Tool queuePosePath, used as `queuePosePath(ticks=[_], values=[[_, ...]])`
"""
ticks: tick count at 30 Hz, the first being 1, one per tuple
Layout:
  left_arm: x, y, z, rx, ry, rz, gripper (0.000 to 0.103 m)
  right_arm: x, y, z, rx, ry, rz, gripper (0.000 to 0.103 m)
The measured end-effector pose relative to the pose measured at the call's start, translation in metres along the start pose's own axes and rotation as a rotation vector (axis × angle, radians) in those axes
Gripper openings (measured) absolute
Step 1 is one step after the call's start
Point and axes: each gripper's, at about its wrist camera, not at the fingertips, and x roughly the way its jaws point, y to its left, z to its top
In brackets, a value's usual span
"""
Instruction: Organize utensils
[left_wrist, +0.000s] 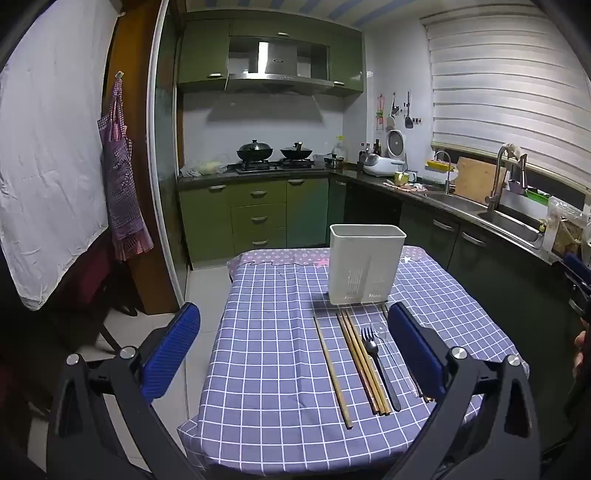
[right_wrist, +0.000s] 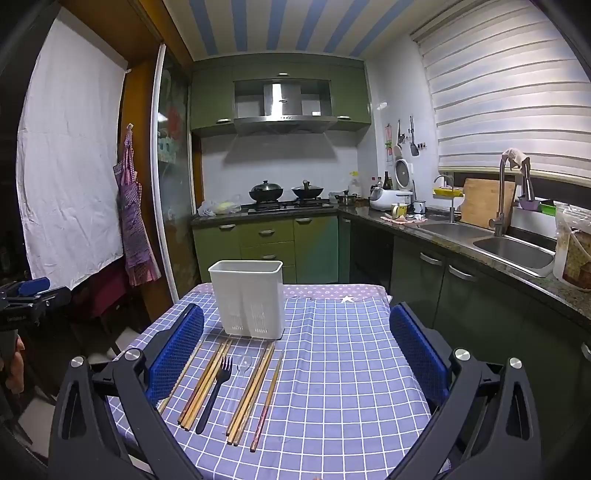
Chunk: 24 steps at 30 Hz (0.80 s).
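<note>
Utensils: chopsticks (right_wrist: 207, 384), a black fork (right_wrist: 216, 391) and a clear plastic spoon (right_wrist: 242, 369) are laid out in a row on the desk (right_wrist: 351, 362), their lengths running from the near edge toward the holder.
Chopsticks: a single stick is seen at the left end of the row, a bundle of several just left of the fork, another bundle right of the spoon, and one more stick with a reddish lower end at the far right.
Black fork: it lies flat between the left bundle and the spoon, tines pointed toward the holder.
Clear spoon: it is faintly made out just beside the fork; its handle is hard to follow against the cloth.
Holder: a white plastic utensil holder (right_wrist: 249, 299) stands upright on the desk just beyond the far ends of the utensils, slotted near its base; its inside cannot be seen.
Desk: it is covered by a blue checked cloth (left_wrist: 266, 369).
Left tongs (left_wrist: 295, 354): they are spread wide above the near part of the desk, with nothing gripped; the utensils are seen beneath the gap, toward the right finger.
Right tongs (right_wrist: 295, 350): they are likewise spread wide and empty, with the row of utensils seen close to the left finger.
Surroundings: green kitchen cabinets (right_wrist: 280, 240), a stove with two woks (right_wrist: 266, 192) and a steel sink (right_wrist: 513, 254) are seen behind the desk.
</note>
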Motion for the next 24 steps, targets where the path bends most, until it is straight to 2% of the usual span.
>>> queuePosePath(ticks=[3, 4, 5, 24], values=[[0.001, 0.000, 0.001, -0.004, -0.004, -0.008, 0.097, 0.000, 0.000, 0.000, -0.009, 0.000, -0.007, 0.099], [0.003, 0.001, -0.002, -0.074, 0.019, -0.090, 0.097, 0.001, 0.000, 0.000, -0.009, 0.000, -0.009, 0.099], [-0.002, 0.000, -0.001, -0.005, -0.005, -0.013, 0.097, 0.001, 0.001, 0.000, -0.012, 0.001, -0.010, 0.099], [0.002, -0.009, -0.007, 0.023, 0.007, -0.037, 0.097, 0.001, -0.002, -0.003, -0.007, 0.012, -0.009, 0.099]])
